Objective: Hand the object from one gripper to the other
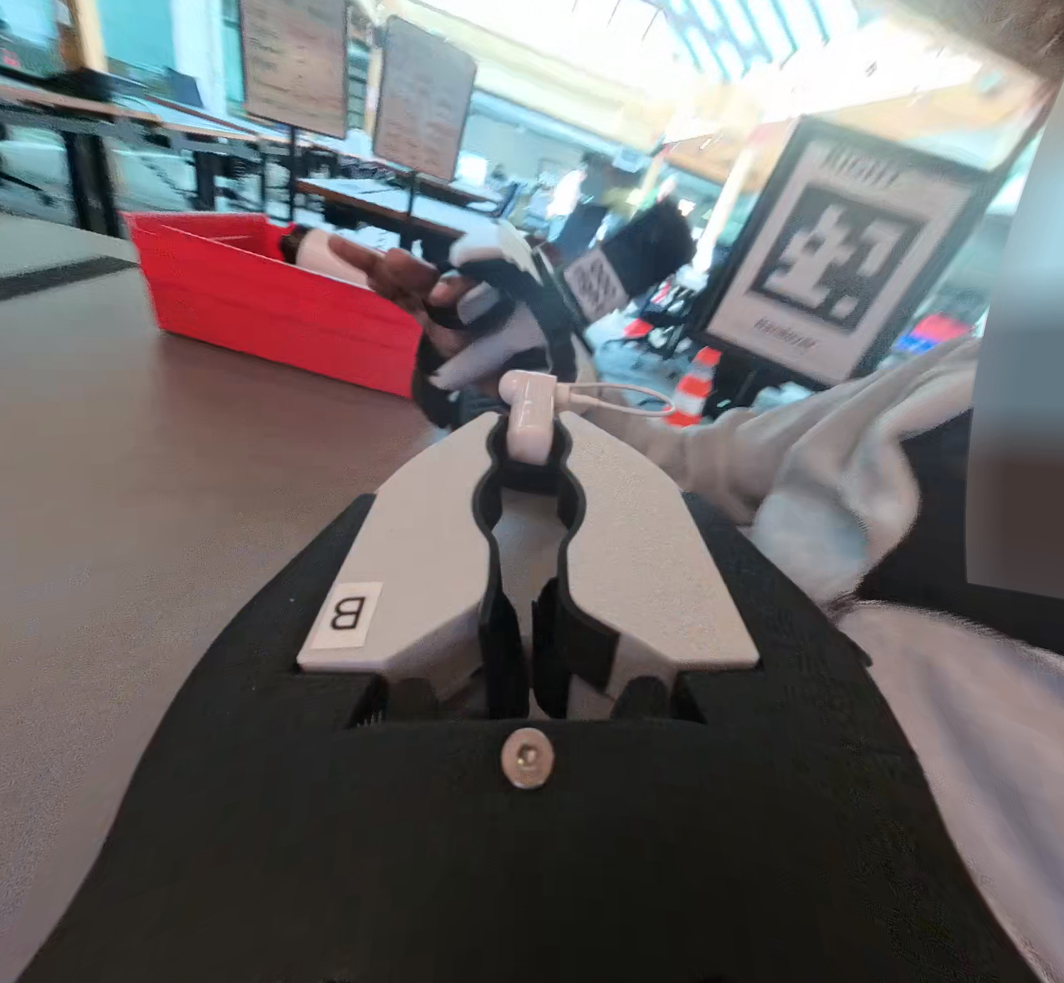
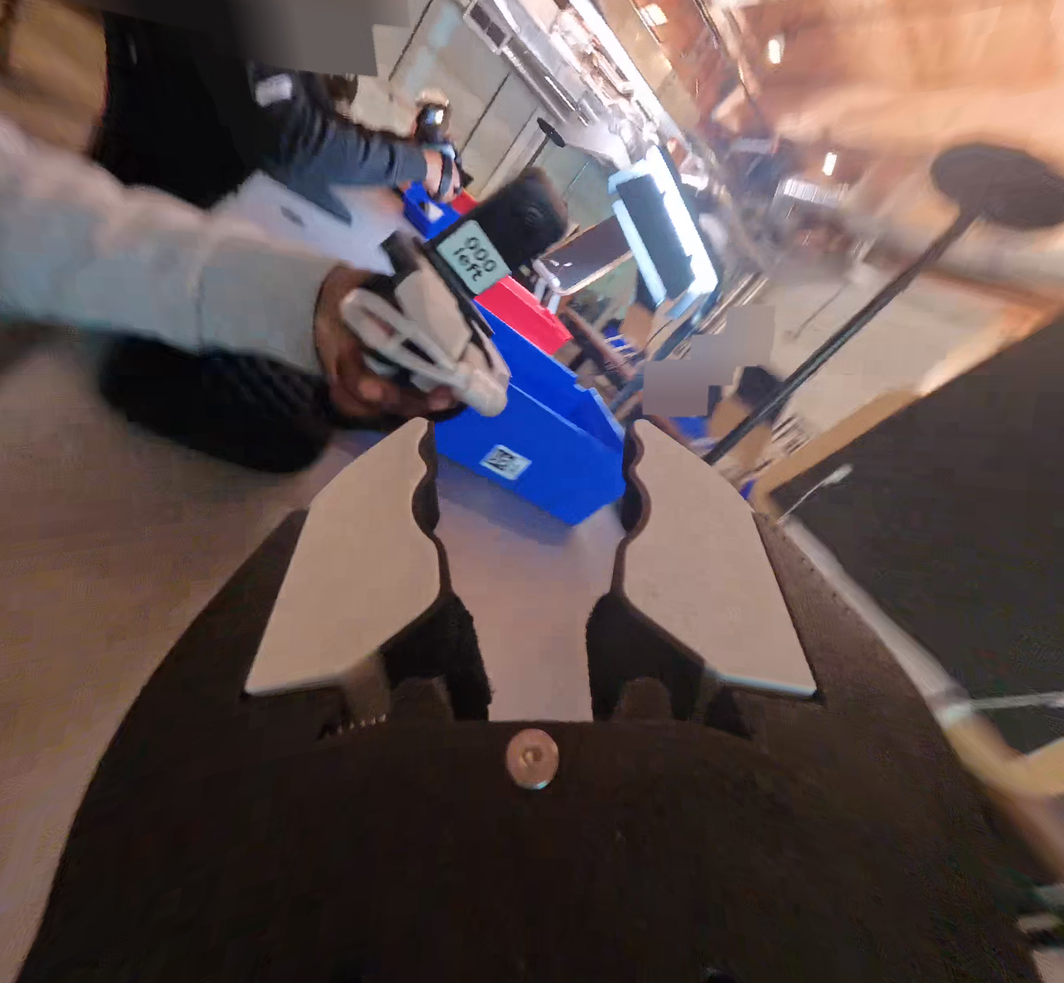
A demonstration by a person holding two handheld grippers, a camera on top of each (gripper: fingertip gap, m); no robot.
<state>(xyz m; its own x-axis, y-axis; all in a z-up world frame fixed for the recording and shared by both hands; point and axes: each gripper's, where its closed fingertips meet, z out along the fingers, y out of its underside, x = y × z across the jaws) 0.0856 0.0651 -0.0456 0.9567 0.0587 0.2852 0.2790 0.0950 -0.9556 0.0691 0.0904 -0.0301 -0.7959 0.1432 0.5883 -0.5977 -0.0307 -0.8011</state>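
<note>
**Grey-and-black tongs, pale sleeves**

The left tongs (image 1: 528, 426) have two flat light-grey fingers (image 1: 426, 552) with wavy black inner edges, seated in a broad black textured body. A white sticker bearing a black letter (image 1: 344, 614) sits on one finger, and a silver hex screw (image 1: 527, 756) is set in the middle of the body.

The right tongs (image 2: 528, 437) are built alike: pale grey fingers (image 2: 357, 564) with scalloped black edges, a black housing and a round silver screw (image 2: 532, 757).

Seen from the right wrist view, the far unit carries a black block with a pale labelled tag (image 2: 472, 257). The person wears a light grey long sleeve (image 2: 173, 276).
</note>
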